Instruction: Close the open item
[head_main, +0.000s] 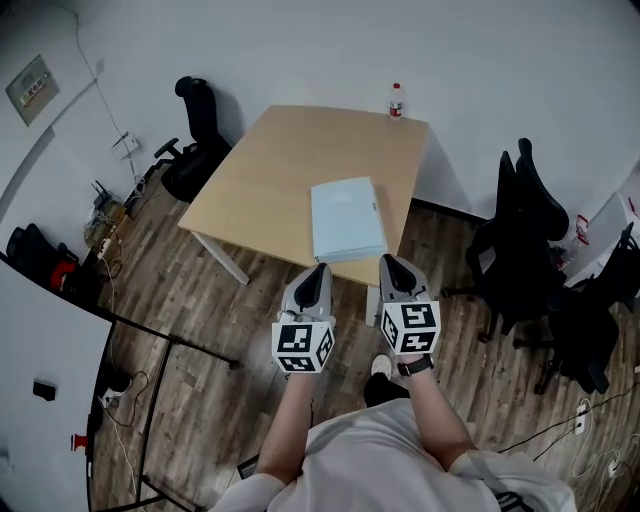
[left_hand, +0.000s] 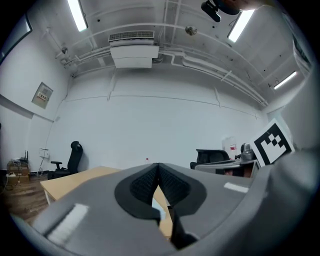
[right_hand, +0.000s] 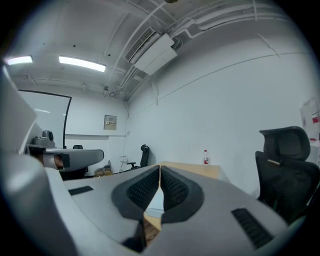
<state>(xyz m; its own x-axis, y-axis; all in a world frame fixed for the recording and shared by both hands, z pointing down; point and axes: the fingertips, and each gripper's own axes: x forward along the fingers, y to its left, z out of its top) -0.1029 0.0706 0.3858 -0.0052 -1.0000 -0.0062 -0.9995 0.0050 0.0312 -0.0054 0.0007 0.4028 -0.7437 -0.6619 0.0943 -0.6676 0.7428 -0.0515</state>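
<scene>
Left gripper (head_main: 318, 272) and right gripper (head_main: 392, 264) both have their jaws pressed together on nothing, near the table (head_main: 260, 190) edge. Pale blue folder (head_main: 346, 218) lies flat on it.

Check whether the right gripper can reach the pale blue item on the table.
Probably yes: the right gripper, jaws shut, hovers just short of the pale blue item, nothing between them on the table.
</scene>
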